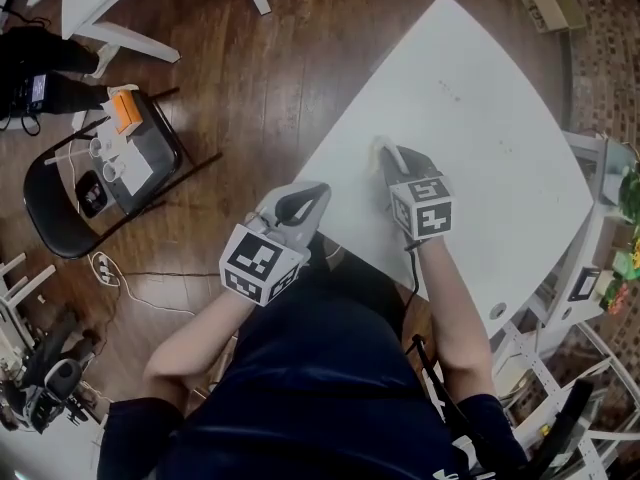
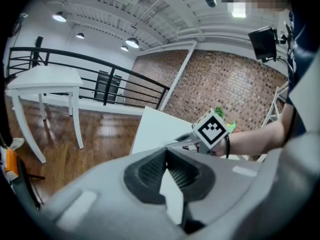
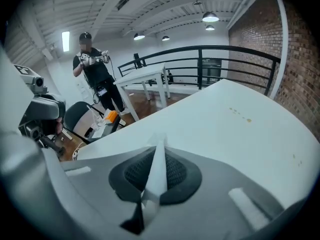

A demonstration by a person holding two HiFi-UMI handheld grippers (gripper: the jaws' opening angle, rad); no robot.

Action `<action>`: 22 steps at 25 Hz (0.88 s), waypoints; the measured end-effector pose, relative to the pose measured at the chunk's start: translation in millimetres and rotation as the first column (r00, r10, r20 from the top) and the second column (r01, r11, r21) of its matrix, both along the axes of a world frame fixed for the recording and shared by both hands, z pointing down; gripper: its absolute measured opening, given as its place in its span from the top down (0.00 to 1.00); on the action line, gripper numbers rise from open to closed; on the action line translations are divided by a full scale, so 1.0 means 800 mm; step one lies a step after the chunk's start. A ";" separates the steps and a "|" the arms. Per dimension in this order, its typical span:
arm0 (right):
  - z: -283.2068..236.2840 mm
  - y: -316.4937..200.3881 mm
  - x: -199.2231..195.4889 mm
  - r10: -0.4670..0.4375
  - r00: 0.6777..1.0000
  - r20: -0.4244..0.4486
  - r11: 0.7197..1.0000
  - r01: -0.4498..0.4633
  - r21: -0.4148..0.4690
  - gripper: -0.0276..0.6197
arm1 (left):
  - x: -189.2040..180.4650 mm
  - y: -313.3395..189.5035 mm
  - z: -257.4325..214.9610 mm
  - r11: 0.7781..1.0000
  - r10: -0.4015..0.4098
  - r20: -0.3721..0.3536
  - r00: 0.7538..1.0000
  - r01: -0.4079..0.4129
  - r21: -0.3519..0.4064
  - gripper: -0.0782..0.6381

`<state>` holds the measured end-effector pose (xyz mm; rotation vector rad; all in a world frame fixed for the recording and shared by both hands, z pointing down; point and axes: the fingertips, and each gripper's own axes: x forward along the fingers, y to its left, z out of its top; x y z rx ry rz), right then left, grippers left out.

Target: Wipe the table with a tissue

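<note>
I read no legible text, label, brand or number in any view; left cube (image 1: 262,261) and right cube (image 1: 422,206) bear only square marker patterns.

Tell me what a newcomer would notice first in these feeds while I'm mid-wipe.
The right claw stands out first. It is shut on a white tissue over the near corner of the big white table. Beside it, at the table's edge, the left claw is shut on a white scrap. A few small yellowish spots mark the tabletop farther out.
</note>
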<state>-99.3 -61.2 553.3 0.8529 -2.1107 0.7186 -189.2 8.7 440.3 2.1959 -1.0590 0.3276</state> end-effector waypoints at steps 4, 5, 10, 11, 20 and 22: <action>0.009 0.010 0.012 -0.024 0.999 -0.034 1.000 0.024 0.005 0.94 | 0.001 0.001 0.006 1.000 0.009 0.001 1.000 -0.009 -0.012 0.89; 0.010 0.013 0.016 -0.032 0.999 -0.041 0.999 0.032 0.008 0.94 | 0.002 0.000 0.006 1.000 0.012 0.000 1.000 -0.012 -0.012 0.89; 0.011 0.008 0.038 -0.021 0.997 -0.068 1.000 0.023 0.021 0.94 | 0.007 -0.006 0.005 1.000 0.014 0.002 1.000 -0.014 -0.012 0.89; 0.012 0.004 0.043 -0.008 0.997 -0.071 1.000 0.010 0.023 0.94 | 0.008 -0.006 0.005 1.000 0.013 0.003 1.000 -0.013 -0.012 0.89; 0.005 -0.053 0.060 0.066 0.990 -0.125 0.992 -0.051 0.115 0.94 | 0.006 -0.007 0.007 1.000 0.004 0.012 1.000 -0.004 -0.024 0.89; 0.006 -0.059 0.059 0.069 0.988 -0.141 0.988 -0.048 0.144 0.94 | 0.005 -0.007 0.007 1.000 0.003 0.012 1.000 -0.002 -0.025 0.89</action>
